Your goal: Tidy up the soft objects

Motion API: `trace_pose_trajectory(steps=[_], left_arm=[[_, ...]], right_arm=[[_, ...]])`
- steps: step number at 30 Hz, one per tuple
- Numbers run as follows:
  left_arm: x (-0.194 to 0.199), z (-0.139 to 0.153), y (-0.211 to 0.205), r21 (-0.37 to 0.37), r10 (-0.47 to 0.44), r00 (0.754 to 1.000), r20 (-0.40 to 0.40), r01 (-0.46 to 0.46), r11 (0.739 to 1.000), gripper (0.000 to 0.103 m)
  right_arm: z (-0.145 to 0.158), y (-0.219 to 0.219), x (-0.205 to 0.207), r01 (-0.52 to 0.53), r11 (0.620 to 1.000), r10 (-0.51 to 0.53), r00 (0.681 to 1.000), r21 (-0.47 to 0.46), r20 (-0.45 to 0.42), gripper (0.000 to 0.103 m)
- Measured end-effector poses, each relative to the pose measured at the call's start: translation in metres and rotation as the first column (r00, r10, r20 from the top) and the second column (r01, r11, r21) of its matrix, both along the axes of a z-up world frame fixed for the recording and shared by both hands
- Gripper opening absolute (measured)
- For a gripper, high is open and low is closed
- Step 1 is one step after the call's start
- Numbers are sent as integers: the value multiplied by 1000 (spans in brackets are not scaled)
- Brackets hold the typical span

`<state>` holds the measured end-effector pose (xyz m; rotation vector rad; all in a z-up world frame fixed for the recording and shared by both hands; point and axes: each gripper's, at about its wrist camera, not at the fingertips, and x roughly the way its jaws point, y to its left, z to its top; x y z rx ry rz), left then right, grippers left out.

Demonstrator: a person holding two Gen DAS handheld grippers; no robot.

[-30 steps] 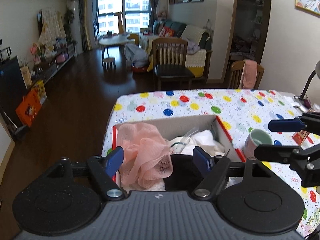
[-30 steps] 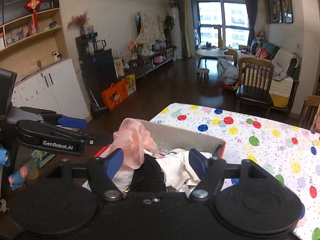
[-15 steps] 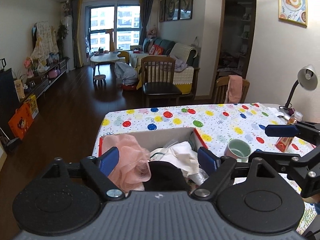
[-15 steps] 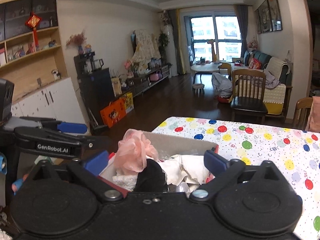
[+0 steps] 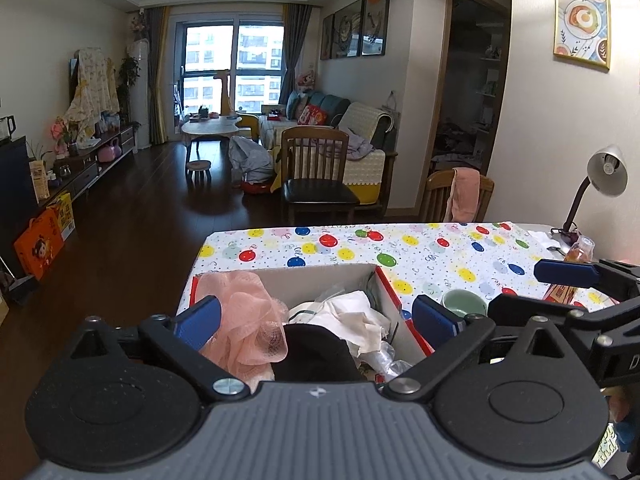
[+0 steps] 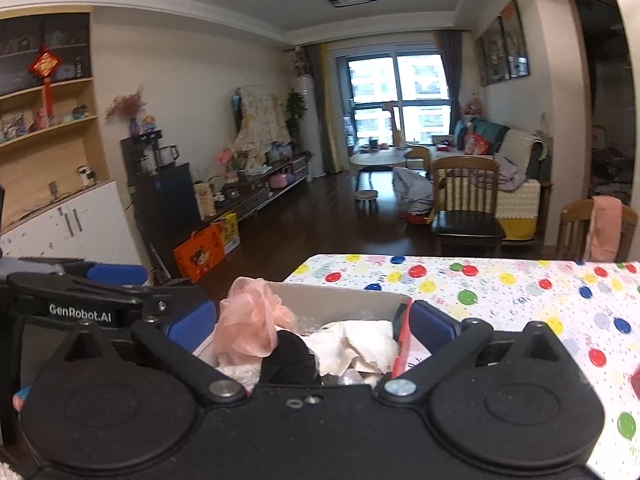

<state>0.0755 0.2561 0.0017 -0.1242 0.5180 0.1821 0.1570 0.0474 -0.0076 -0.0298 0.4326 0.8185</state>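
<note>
A cardboard box (image 5: pixel 320 280) with red edges sits at the near left corner of the table; it also shows in the right wrist view (image 6: pixel 332 304). In it lie a pink mesh bath pouf (image 5: pixel 244 316) (image 6: pixel 252 320), a black soft item (image 5: pixel 312 352) (image 6: pixel 288 356), white cloths (image 5: pixel 352 316) (image 6: pixel 352 344) and clear plastic (image 5: pixel 384 360). My left gripper (image 5: pixel 316 320) is open and empty, above the near side of the box. My right gripper (image 6: pixel 312 320) is open and empty, also above the box; its fingers (image 5: pixel 568 274) show at the right of the left view.
The table has a balloon-print cloth (image 5: pixel 420 248). A green cup (image 5: pixel 464 304) stands right of the box. A small bottle (image 5: pixel 580 250) and a desk lamp (image 5: pixel 604 176) are at the far right. Wooden chairs (image 5: pixel 316 176) stand beyond the table.
Both grippers have risen and drawn back from the box, so it looks smaller and lower. Both have opened wider. The box contents have not moved.
</note>
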Motion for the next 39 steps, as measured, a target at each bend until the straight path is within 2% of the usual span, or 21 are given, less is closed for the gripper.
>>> trace_pose_trajectory(steps=[14, 23, 39], left_arm=[[-13, -8, -6, -57, 3, 1000, 22, -2, 998, 102], [-11, -10, -14, -39, 4, 1000, 2, -4, 999, 102], [-18, -4, -17, -10, 36, 998, 48, -36, 999, 102]], right_arm=[[-10, -9, -2, 112, 994, -112, 993, 8, -24, 103], [-14, -10, 0, 136, 991, -136, 990, -4, -28, 103], [-13, -14, -2, 156, 988, -156, 988, -6, -11, 103]])
